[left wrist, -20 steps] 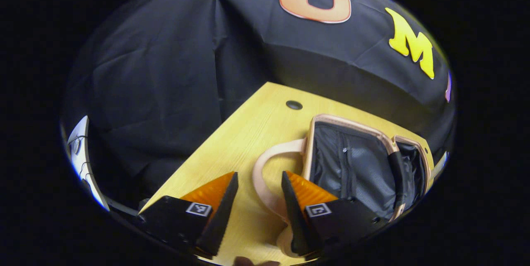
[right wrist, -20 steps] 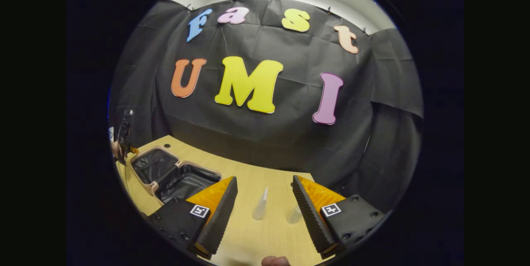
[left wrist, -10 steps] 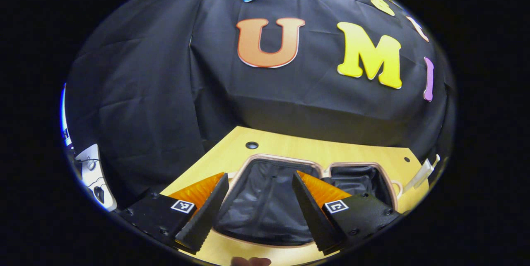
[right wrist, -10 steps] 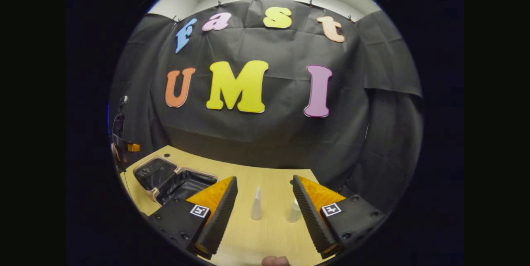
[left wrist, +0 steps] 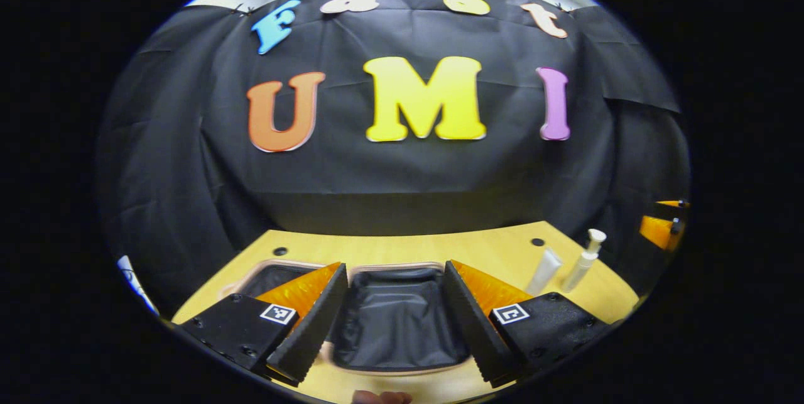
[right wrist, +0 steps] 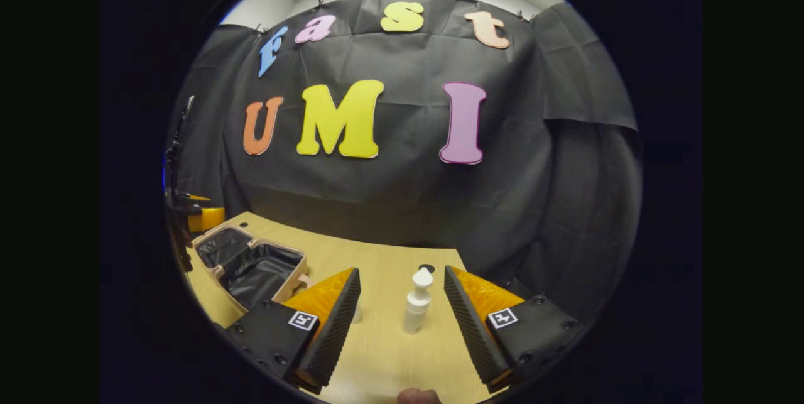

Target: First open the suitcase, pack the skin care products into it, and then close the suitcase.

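The suitcase (left wrist: 389,322) lies open and flat on the wooden surface (left wrist: 440,247), its two halves side by side with pale rims and dark fabric lining. No product can be seen in either half. In the right gripper view the same suitcase (right wrist: 251,266) sits toward the left end of the surface (right wrist: 389,354).

Well apart from the case, two skin care products stand upright near each other: a white pump bottle (left wrist: 583,259) and a white tube (left wrist: 544,271) just beside it. In the right gripper view the pump bottle (right wrist: 416,301) stands on the wood ahead, seen in the gap of the fingers and untouched; the tube (right wrist: 357,315) is mostly hidden behind the left finger.

The left gripper (left wrist: 396,319) hangs over the near half of the suitcase, fingers spread wide and holding nothing. The right gripper (right wrist: 402,325) also has its fingers wide apart and empty. A fingertip of the person (left wrist: 381,397) shows at the bottom edge of the left gripper view.
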`<state>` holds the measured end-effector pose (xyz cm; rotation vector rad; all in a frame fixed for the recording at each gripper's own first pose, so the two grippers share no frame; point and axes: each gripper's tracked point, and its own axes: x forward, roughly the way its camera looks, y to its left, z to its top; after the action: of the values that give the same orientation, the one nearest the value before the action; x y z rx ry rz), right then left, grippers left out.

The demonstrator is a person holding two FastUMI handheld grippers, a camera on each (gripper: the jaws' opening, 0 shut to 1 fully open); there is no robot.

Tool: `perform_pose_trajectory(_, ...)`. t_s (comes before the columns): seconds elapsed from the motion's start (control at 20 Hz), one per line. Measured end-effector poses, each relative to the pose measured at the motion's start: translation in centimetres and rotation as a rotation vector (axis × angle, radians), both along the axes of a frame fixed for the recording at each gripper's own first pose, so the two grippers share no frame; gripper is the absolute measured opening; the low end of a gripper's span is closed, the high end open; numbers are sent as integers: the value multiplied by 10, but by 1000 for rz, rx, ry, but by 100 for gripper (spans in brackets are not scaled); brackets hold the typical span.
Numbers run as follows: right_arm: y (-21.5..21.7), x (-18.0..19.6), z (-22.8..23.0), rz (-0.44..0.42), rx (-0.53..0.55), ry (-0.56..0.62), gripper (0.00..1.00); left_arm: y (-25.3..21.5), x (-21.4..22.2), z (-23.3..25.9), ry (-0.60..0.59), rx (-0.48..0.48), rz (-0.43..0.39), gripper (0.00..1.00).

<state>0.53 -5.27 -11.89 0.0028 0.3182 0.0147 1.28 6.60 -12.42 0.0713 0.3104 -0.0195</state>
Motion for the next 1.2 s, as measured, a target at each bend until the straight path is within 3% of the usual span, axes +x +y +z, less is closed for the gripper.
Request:
perform_pose_trajectory(0.25, -41, -11, -21, -20, -20, 51, 80, -123, 5, -61, 95, -13, -171, 99)
perform_pose_trajectory(0.45, -65, -21, -38, -19, -33, 97, 80, -175, 14, -104, 137, -38, -195, 99)
perform_pose_trajectory(0.65, -91, -30, -50, -21, -70, 160, 80, -208, 34, -149, 183, -105, -201, 99)
perform_pose_trajectory(0.9, -103, -35, -41, -24, -40, 188, 80, -210, 68, -212, 236, -70, -147, 100)
perform_pose_trajectory(1.2, -115, -35, -58, -52, -3, 249, 80, -212, 90, -252, 296, -53, -161, 96)
